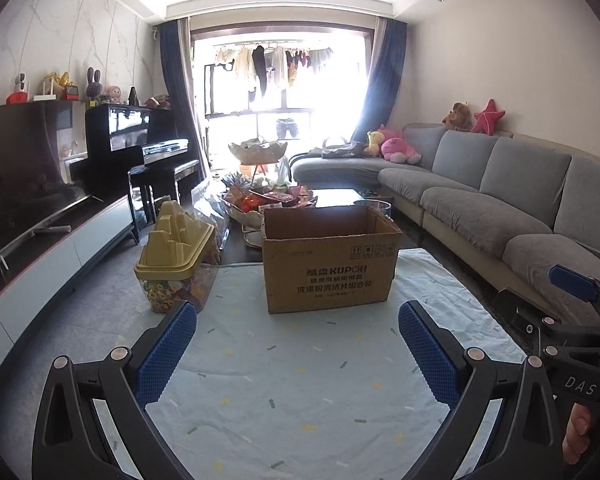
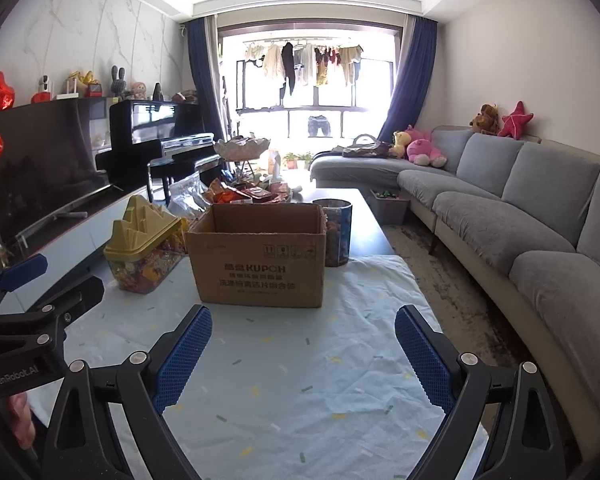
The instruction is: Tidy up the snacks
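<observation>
An open cardboard box (image 1: 328,260) (image 2: 260,256) stands on a pale blue cloth (image 1: 300,380) (image 2: 300,360) covering the near end of a low table. Left of it sits a clear snack tub with a yellow lid (image 1: 176,264) (image 2: 144,248). A round printed tin (image 2: 338,236) stands at the box's right rear corner. Behind the box, snack packets fill a tiered bowl stand (image 1: 268,200) (image 2: 248,194). My left gripper (image 1: 298,344) is open and empty, short of the box. My right gripper (image 2: 304,344) is also open and empty, facing the box.
A grey sectional sofa (image 1: 500,200) (image 2: 520,208) with plush toys runs along the right. A TV cabinet (image 1: 60,252) and a black piano (image 1: 132,140) line the left wall. A small bin (image 2: 388,204) stands on the floor by the sofa.
</observation>
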`<state>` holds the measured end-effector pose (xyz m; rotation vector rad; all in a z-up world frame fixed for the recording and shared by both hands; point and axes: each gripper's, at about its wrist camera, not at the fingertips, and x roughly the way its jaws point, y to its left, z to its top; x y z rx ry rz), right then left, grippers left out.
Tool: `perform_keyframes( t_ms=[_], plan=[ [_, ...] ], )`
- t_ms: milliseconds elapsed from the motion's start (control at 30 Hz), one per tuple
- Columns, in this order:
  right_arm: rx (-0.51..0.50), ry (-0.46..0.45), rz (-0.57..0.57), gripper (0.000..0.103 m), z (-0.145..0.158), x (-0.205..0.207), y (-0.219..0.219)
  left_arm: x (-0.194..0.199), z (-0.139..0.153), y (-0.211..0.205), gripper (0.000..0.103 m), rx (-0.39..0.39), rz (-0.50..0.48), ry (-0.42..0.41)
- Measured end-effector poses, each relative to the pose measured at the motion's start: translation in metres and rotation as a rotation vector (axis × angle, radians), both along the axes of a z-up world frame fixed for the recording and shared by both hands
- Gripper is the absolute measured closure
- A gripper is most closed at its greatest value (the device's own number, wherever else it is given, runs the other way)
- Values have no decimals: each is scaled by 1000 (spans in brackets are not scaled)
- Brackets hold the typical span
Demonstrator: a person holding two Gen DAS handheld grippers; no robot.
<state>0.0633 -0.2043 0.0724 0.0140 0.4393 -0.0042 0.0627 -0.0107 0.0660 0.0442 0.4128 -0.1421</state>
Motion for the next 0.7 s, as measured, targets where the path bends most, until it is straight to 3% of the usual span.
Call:
perform_keyframes(
  t_ms=[700],
  plan=[
    [-25, -15, 13, 9, 1, -21, 7, -16, -2, 2, 0, -3, 12, -10]
  ],
)
